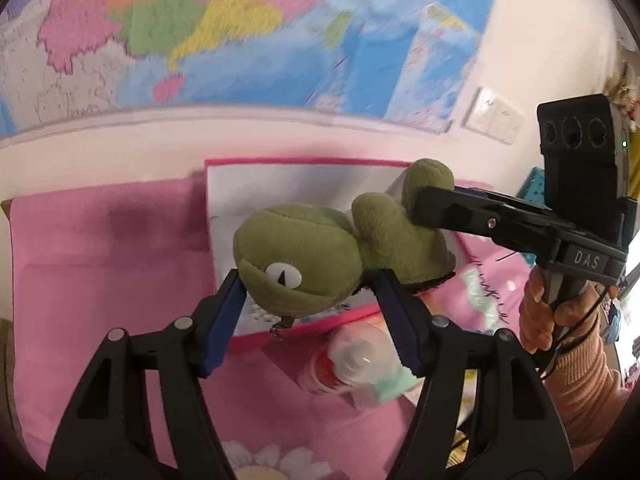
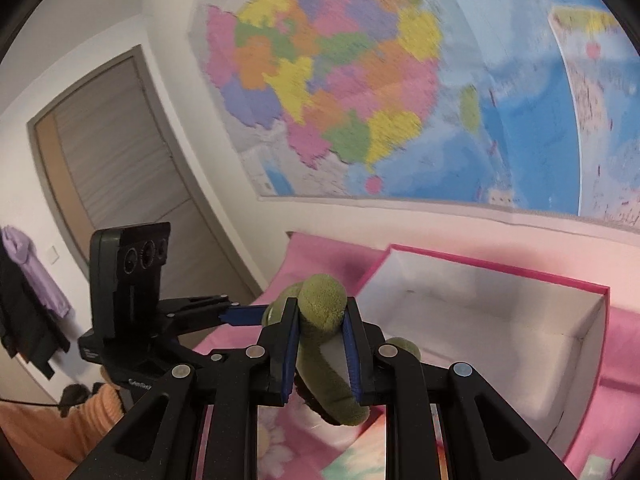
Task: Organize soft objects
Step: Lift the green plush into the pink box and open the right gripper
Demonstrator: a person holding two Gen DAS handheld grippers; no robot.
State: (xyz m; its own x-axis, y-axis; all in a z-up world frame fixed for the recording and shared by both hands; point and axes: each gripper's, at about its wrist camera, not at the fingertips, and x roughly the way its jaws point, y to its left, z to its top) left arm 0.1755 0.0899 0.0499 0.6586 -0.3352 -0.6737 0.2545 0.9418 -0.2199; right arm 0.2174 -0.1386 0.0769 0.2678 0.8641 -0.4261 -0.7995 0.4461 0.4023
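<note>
A: Where's the green plush toy point(image 1: 304, 256)?

B: I have it in the air above the pink-rimmed box point(image 2: 500, 312). My right gripper point(image 2: 320, 344) has its jaws clamped narrow on a limb; my left gripper point(image 1: 308, 300) has its jaws wide around the head, whether pressing I cannot tell.

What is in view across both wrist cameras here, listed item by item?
Plush toy: one, olive green, white eye, carried in the air above the box, between both grippers.
Box: one, pink outside, white inside, open, on the bed.
Bedding: pink, daisy print near the bottom edge.
Bottle: one, clear with red, lying on the bedding.
Wall map: one, multicoloured, above the bed.
Door: one, grey-brown, far left.
Hanging clothes: purple and black, beside the door.
Left gripper: black, blue pads, jaws around the toy's head.
Right gripper: black, jaws shut on a toy limb.
Sleeves: peach.
</note>
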